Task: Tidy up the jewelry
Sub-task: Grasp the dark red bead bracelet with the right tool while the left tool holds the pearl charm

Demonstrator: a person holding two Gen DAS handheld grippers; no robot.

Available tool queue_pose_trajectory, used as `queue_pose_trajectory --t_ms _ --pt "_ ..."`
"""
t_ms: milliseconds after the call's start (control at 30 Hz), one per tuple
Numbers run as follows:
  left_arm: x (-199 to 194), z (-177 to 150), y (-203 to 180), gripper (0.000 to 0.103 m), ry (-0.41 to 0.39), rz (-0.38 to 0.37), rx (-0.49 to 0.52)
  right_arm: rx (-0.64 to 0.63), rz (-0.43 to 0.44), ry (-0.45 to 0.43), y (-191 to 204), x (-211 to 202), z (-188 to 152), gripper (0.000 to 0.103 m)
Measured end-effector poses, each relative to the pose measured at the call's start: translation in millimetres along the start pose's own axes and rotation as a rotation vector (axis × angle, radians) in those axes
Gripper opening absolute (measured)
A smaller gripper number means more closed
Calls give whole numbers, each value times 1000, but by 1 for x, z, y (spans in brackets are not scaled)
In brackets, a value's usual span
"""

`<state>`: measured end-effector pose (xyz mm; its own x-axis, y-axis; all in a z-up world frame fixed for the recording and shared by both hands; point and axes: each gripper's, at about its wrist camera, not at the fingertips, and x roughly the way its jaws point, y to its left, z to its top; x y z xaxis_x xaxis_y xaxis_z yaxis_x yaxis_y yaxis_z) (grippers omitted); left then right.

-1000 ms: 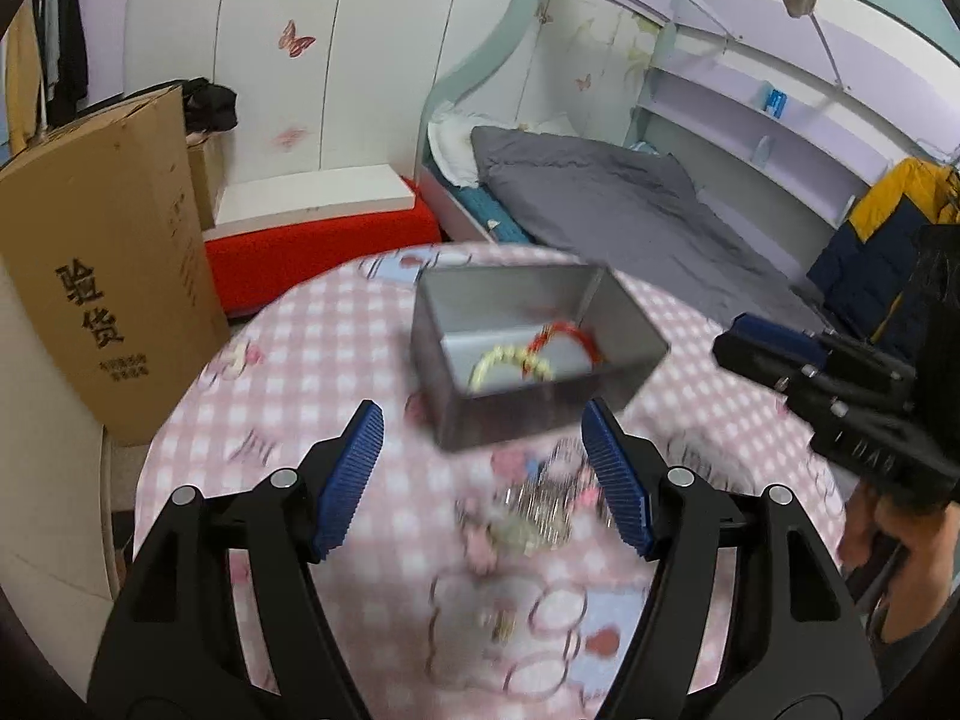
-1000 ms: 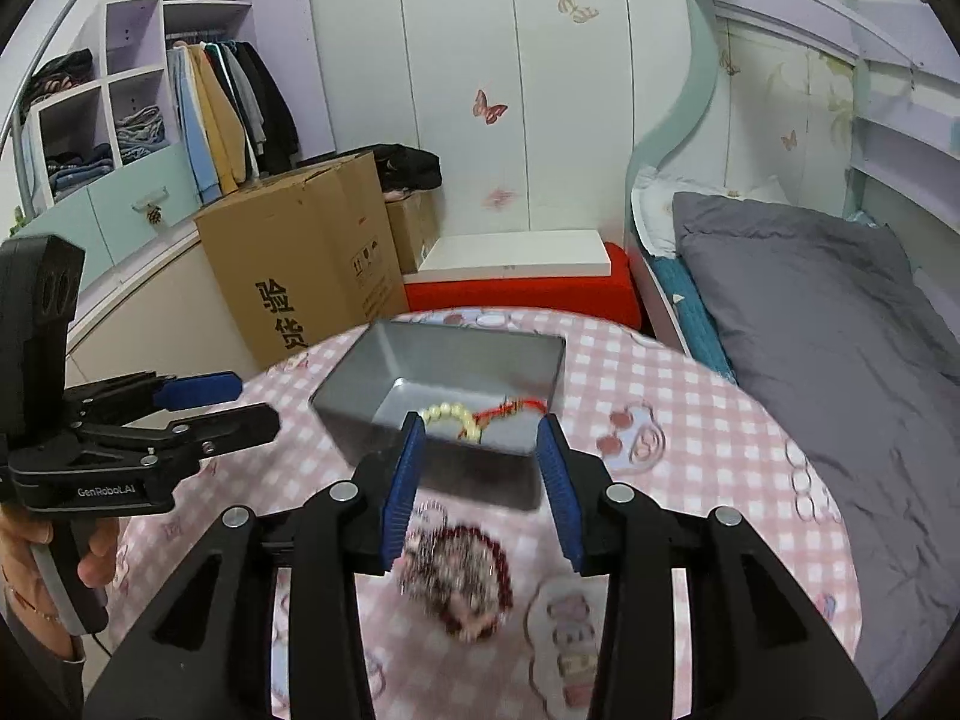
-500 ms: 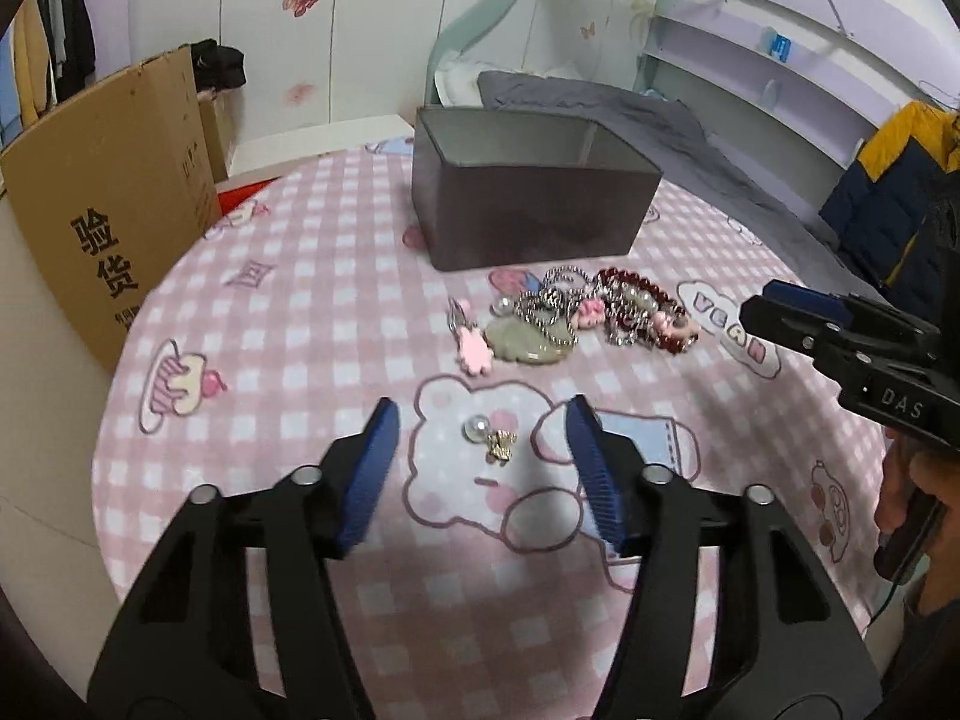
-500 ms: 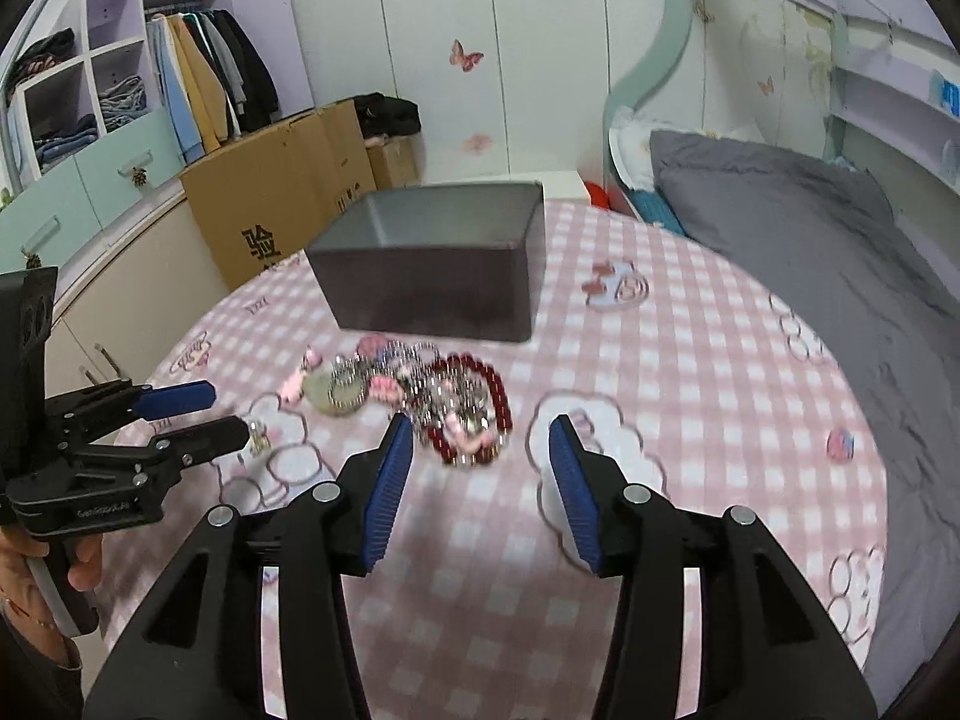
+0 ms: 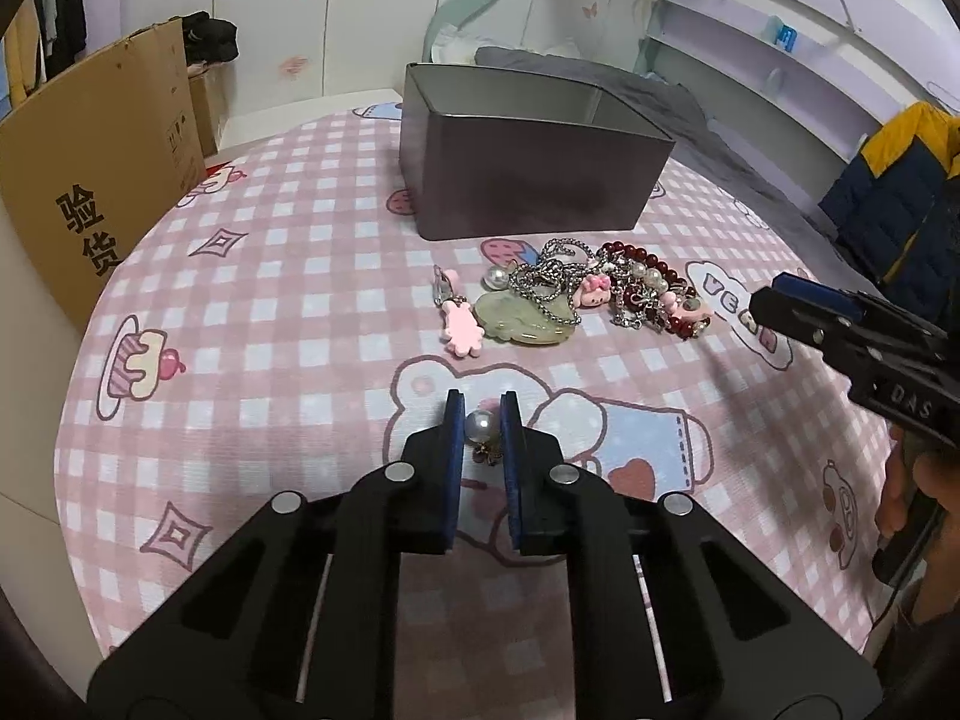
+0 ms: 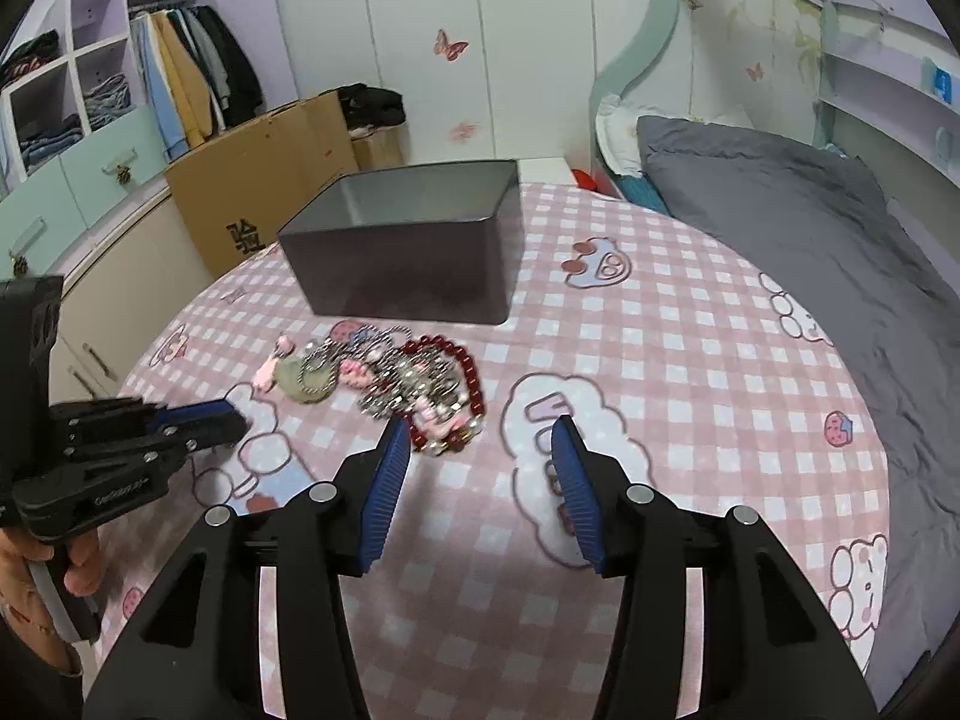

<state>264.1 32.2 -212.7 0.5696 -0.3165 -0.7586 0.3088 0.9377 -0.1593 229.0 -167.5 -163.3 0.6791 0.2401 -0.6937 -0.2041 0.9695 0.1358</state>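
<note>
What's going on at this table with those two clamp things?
A person is sorting jewelry with a handheld gripper in each hand. The left gripper has its blue pads closed around a pearl earring down on the pink checked tablecloth. The right gripper is open, just short of the jewelry pile, gripping nothing. The pile lies in front of a grey tin, open at the top, which sits farther back on the table.

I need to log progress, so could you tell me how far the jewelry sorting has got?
Done: cannot tell; the gray tin hides its inside. In hand: the left gripper is closed on a pearl earring. Left: the tangled pile, with red bead bracelet and green pendant; the right gripper is open, empty.
</note>
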Motion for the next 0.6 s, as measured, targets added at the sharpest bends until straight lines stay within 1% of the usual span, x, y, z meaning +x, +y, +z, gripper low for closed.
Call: queue_pose_trajectory --t_ms 67,167,233,333,467,533,600 --pt "-2 0 1 12 -7 -3 -6 11 -10 -7 -5 1 4 46" --pt "-4 0 2 12 -15 -16 -13 6 -26 4 -9 8 11 46" --pt "-6 1 4 12 -18 -30 -19 -4 -30 29 -11 17 14 39" --pt "-8 4 7 12 -23 -43 -26 -28 -35 64 -11 32 19 36" --pt "-11 11 10 12 -35 -46 -31 -73 -23 88 -4 43 23 34" --pt "-11 13 11 12 -37 -45 -31 -92 -35 100 -3 49 25 28" --pt "-11 14 12 12 -38 -46 -30 -115 -34 124 -2 54 28 26"
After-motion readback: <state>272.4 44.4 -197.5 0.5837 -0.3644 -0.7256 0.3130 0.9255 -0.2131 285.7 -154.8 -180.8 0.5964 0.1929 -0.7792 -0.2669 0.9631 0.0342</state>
